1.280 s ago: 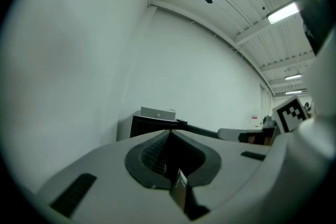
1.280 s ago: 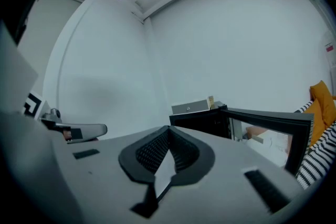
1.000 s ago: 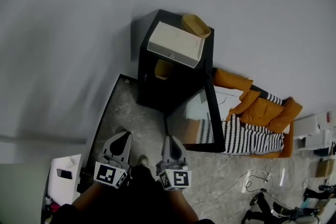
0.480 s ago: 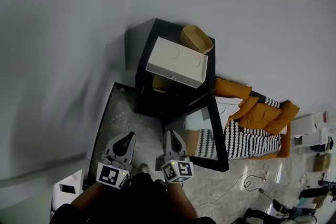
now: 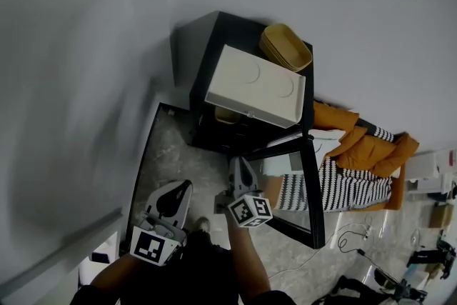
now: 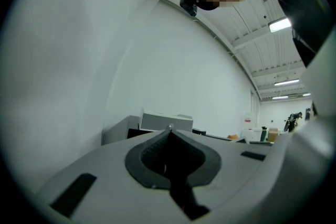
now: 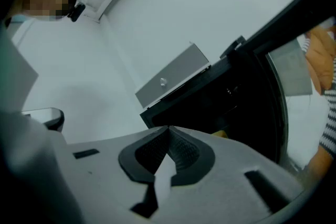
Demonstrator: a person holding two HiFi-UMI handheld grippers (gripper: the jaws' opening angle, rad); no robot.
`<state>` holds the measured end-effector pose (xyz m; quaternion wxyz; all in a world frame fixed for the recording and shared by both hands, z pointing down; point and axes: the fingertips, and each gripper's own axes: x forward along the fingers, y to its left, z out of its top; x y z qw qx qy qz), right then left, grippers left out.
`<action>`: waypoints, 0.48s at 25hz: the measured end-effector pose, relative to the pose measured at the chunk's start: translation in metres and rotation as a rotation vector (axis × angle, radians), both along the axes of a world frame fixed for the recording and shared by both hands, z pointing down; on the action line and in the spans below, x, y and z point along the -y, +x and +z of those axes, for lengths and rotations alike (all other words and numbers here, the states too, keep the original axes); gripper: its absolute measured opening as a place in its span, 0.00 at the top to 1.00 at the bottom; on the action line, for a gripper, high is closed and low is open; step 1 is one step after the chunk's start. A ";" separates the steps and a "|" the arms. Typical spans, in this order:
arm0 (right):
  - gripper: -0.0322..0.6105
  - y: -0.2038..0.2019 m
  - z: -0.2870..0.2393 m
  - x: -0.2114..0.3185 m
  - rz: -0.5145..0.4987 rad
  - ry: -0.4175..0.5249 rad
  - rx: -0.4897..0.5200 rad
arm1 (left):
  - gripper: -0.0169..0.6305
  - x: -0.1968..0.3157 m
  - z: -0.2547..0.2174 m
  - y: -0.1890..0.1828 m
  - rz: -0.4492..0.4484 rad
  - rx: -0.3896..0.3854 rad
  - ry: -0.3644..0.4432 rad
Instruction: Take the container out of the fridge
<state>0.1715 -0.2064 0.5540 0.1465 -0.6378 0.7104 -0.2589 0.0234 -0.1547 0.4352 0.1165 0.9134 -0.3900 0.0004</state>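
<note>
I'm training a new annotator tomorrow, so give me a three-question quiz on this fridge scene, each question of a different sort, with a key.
1. True or false: the door of the fridge stands open.
2. What sits on top of the fridge next to the white box?
A) a tan basket
B) a kettle
C) a laptop
3. Fill in: the jaws of the left gripper and the right gripper are both ____, with nothing between them.

Key: 1 true; 2 A; 3 shut.
</note>
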 end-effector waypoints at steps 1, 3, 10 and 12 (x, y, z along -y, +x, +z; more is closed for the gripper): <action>0.95 0.002 0.008 0.008 0.006 -0.005 0.027 | 0.97 0.004 0.003 0.000 0.000 0.004 -0.001; 0.95 0.008 0.026 0.021 0.023 -0.018 0.082 | 0.97 0.011 0.009 0.002 0.000 0.007 -0.004; 0.88 0.030 0.107 0.058 0.082 -0.088 0.306 | 0.97 0.027 0.029 0.006 0.007 0.017 -0.011; 0.83 0.033 0.128 0.066 0.098 -0.102 0.382 | 0.97 0.029 0.034 0.007 0.008 0.015 -0.019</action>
